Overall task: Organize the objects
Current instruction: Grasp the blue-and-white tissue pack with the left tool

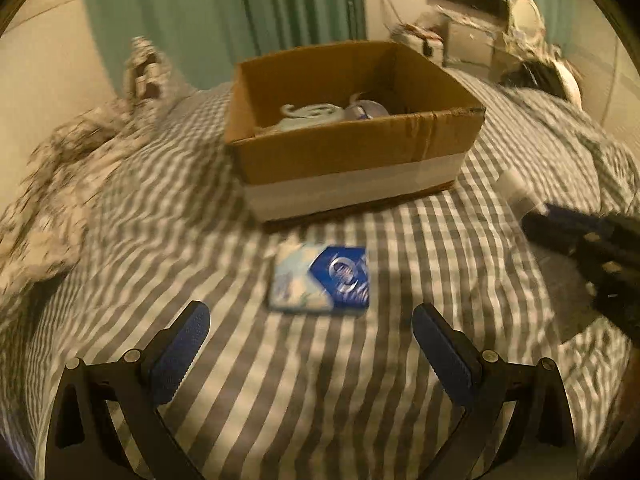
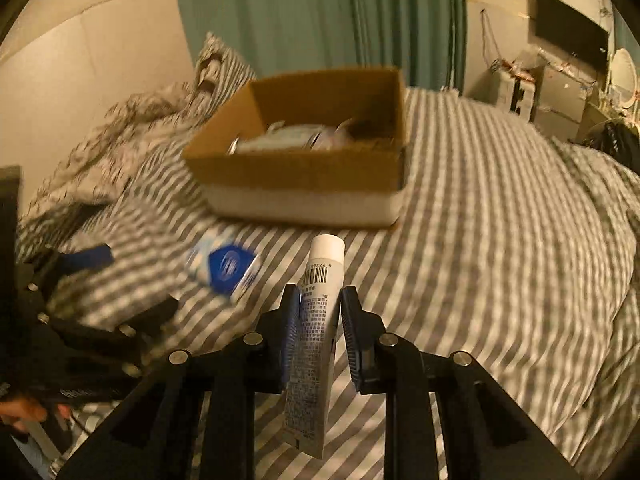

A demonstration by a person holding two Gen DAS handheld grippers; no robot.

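A white tube (image 2: 316, 320) with a barcode and a white cap points away from me, and my right gripper (image 2: 320, 300) is shut on its middle, holding it above the striped bed. A blue and white packet (image 1: 320, 278) lies flat on the bedspread just ahead of my left gripper (image 1: 310, 320), which is open and holds nothing. The same packet (image 2: 224, 266) shows left of the tube in the right wrist view. Beyond it stands an open cardboard box (image 1: 352, 156) with several pale items inside. The right gripper (image 1: 560, 232) with the tube's cap enters the left wrist view from the right.
A grey and white striped bedspread (image 1: 280, 380) covers the bed. Rumpled patterned bedding (image 1: 72, 168) is piled at the left. A green curtain (image 2: 320, 12) hangs behind the box (image 2: 304, 176). A cluttered desk with a dark screen (image 2: 572, 36) stands at the far right.
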